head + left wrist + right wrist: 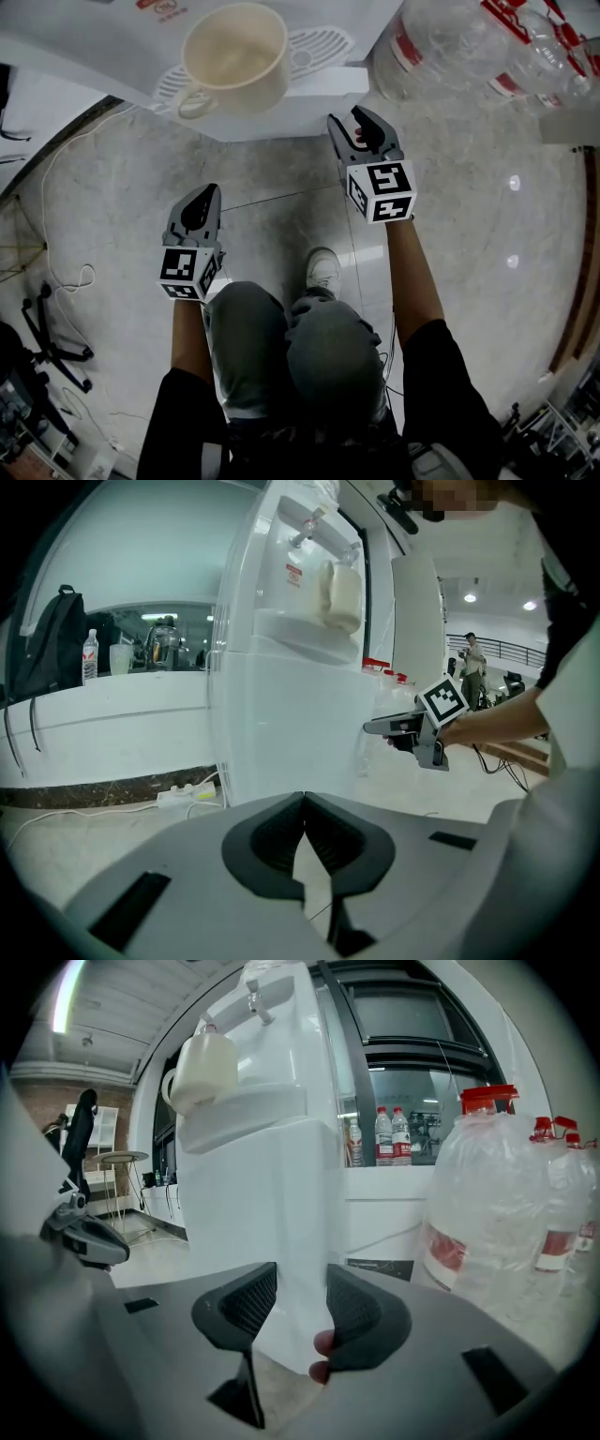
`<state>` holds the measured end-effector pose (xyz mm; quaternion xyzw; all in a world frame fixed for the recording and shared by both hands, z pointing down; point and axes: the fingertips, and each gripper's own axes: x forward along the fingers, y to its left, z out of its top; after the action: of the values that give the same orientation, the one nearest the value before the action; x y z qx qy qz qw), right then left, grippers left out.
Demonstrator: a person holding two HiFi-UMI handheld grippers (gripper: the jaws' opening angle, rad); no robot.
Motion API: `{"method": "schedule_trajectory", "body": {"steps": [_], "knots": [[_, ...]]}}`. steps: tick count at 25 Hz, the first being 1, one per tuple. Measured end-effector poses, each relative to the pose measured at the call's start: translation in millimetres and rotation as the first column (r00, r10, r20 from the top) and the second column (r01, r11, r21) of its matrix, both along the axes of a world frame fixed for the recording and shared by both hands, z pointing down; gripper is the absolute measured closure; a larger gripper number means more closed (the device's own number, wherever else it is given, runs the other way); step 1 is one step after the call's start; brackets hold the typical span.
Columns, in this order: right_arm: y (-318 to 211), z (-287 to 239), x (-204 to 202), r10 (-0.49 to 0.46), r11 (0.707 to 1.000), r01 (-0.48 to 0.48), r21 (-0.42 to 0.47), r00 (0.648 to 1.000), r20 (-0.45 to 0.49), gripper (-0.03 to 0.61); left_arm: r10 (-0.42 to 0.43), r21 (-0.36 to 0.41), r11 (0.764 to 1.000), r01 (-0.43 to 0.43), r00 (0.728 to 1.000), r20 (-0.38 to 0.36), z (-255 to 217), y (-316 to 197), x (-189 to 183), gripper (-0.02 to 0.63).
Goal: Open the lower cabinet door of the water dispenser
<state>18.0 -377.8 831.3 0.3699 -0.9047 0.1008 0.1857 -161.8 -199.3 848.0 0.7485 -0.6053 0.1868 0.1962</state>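
The white water dispenser (309, 103) stands in front of me, with a cream cup (234, 52) on its drip tray. Its plain white lower cabinet door (291, 724) (272, 1204) fills the front below the tray. My right gripper (361, 131) (302, 1307) is at the door's right edge, jaws apart, with the white edge showing between the pads (246, 1305). I cannot tell whether they touch it. That gripper also shows in the left gripper view (389, 728). My left gripper (200, 208) (303, 803) hangs lower and further back, shut and empty.
Large water bottles (450, 37) (487, 1204) stand to the right of the dispenser. A power strip (187, 797) and white cables (66, 272) lie on the floor at the left. My shoe (323, 272) is on the tiles below the dispenser.
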Motion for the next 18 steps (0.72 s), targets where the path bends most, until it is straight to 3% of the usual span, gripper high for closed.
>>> {"method": "schedule_trajectory", "body": {"steps": [5, 13, 18], "knots": [[24.6, -1.6, 7.6, 0.043, 0.999, -0.043, -0.024, 0.999, -0.002, 0.414, 0.022, -0.031, 0.999, -0.023, 1.000, -0.016, -6.2, 17.0, 8.7, 0.603], [57.1, -2.8, 11.7, 0.074, 0.989, -0.078, -0.122, 0.996, -0.044, 0.417, 0.049, -0.158, 0.986, -0.052, 0.999, -0.024, -27.9, 41.6, 19.5, 0.603], [79.3, -6.6, 8.2, 0.104, 0.983, -0.113, -0.145, 0.992, -0.072, 0.417, 0.017, -0.146, 0.989, -0.025, 0.998, -0.055, -60.2, 45.4, 15.0, 0.603]]}}
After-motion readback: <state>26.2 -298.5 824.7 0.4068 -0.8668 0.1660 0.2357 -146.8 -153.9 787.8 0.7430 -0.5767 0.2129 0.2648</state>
